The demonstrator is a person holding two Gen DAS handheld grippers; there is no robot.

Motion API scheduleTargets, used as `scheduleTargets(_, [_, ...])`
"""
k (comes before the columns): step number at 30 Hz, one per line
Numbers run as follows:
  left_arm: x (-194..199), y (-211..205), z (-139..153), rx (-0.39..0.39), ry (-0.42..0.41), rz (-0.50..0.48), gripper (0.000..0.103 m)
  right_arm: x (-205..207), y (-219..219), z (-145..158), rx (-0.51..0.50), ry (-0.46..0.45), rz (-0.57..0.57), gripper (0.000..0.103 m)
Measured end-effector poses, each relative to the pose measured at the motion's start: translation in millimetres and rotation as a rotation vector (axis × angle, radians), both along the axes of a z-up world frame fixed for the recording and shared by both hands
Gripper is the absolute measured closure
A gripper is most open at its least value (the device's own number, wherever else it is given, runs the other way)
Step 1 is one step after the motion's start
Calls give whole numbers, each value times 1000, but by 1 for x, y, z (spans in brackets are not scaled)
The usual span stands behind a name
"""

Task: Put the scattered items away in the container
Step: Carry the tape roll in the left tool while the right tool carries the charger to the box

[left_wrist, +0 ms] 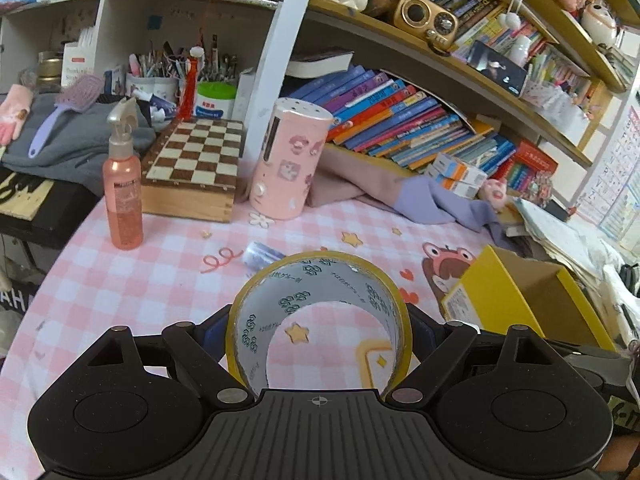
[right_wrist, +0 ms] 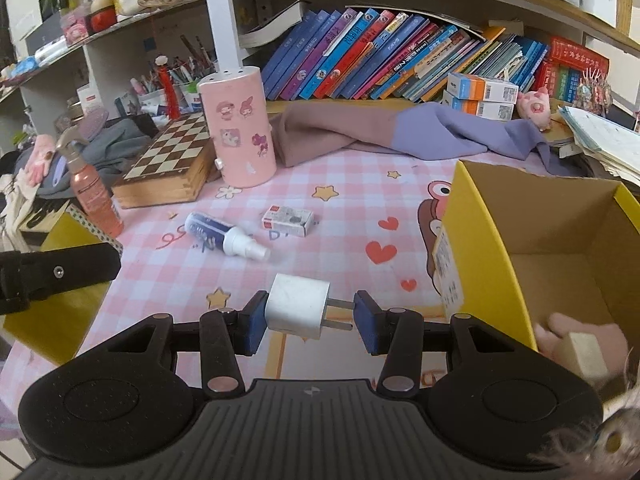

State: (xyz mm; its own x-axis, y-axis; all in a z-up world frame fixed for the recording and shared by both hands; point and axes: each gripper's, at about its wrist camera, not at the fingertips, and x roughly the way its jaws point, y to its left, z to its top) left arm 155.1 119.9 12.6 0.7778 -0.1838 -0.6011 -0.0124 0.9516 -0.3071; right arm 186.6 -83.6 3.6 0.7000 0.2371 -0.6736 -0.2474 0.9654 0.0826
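Observation:
A roll of yellow tape (left_wrist: 320,320) stands on edge between the blue pads of my left gripper (left_wrist: 318,330), which is shut on it above the pink checked tablecloth (left_wrist: 140,300). My right gripper (right_wrist: 310,318) is shut on a white plug adapter (right_wrist: 298,310), its prongs against the right pad. The yellow cardboard box (right_wrist: 484,248) stands open just right of that gripper, with a pink soft toy (right_wrist: 580,340) and a pale block in its near corner. The same box (left_wrist: 516,300) shows at the left wrist view's right. A small spray bottle (right_wrist: 224,236) and a little white carton (right_wrist: 288,220) lie on the cloth.
A pink cylinder (right_wrist: 240,128), a chessboard box (right_wrist: 168,164) and an orange spray bottle (right_wrist: 94,196) stand at the back left. A brown and purple cloth (right_wrist: 400,132) lies before the row of books (right_wrist: 380,56). The other gripper's black body (right_wrist: 56,272) juts in at left.

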Motion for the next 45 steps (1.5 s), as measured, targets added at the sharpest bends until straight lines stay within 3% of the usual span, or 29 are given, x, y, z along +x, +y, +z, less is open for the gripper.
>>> scheduleTargets(10, [-47, -2, 14, -62, -7, -42, 16, -52, -7, 18, 19, -17, 41, 59])
scheduleTargets(27, [-118, -2, 19, -76, -18, -53, 16, -126, -29, 23, 56, 19, -6, 59])
scheduleTargets(45, [-136, -40, 5, -106, 37, -200, 16, -182, -69, 10, 34, 79, -130, 59])
